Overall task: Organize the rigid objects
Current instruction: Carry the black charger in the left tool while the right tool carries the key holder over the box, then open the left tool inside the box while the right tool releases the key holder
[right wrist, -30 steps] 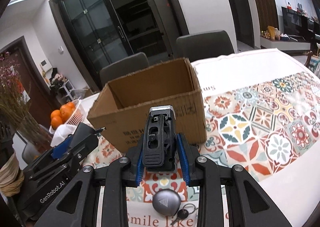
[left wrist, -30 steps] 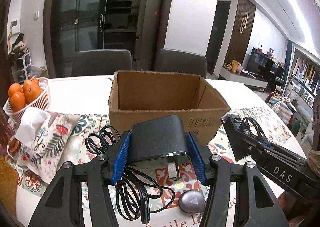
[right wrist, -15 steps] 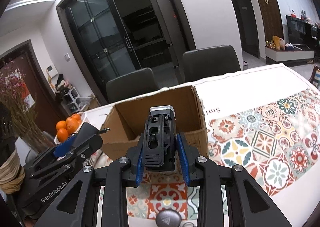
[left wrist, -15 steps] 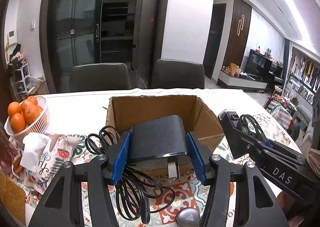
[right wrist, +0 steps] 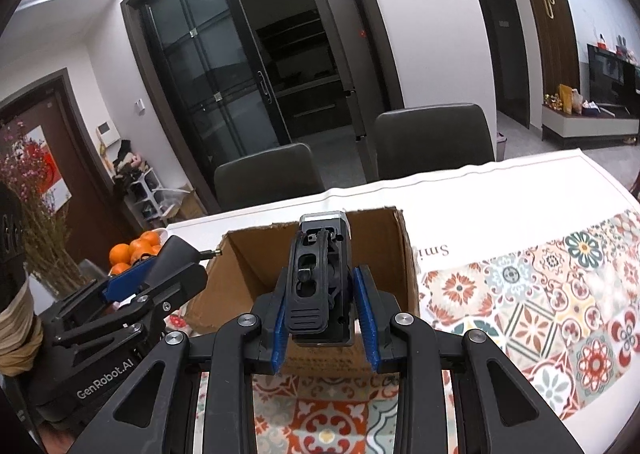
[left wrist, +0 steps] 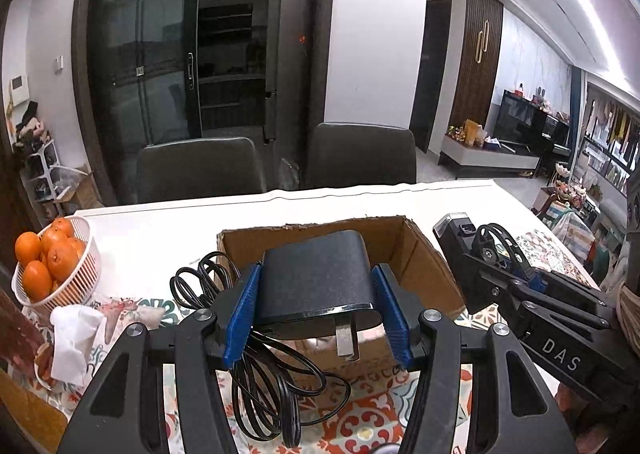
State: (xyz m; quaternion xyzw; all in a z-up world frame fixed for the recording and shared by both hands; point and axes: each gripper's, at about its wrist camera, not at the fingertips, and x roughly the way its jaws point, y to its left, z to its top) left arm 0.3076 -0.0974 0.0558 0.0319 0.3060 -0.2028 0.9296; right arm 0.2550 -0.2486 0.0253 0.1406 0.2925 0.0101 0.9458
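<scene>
My left gripper [left wrist: 316, 314] is shut on a black power adapter [left wrist: 316, 286] with metal prongs; its black coiled cable [left wrist: 264, 370] hangs down at the left. It is held above the near edge of an open brown cardboard box [left wrist: 420, 258]. My right gripper [right wrist: 324, 314] is shut on a black clip-like device [right wrist: 320, 278], held above the same box [right wrist: 256, 258]. The right gripper also shows at the right of the left wrist view [left wrist: 496, 278]; the left gripper shows at the left of the right wrist view [right wrist: 160, 282].
A white basket of oranges [left wrist: 48, 266] and a crumpled tissue [left wrist: 76, 334] sit at the left on the patterned tablecloth [right wrist: 540, 294]. Two dark chairs [left wrist: 200, 170] stand behind the table. A dried flower vase [right wrist: 36, 238] stands at the far left.
Both grippers have risen and moved forward with their objects, so the box now sits lower in both views and its inside shows. The grey round object near the front has dropped out of view.
</scene>
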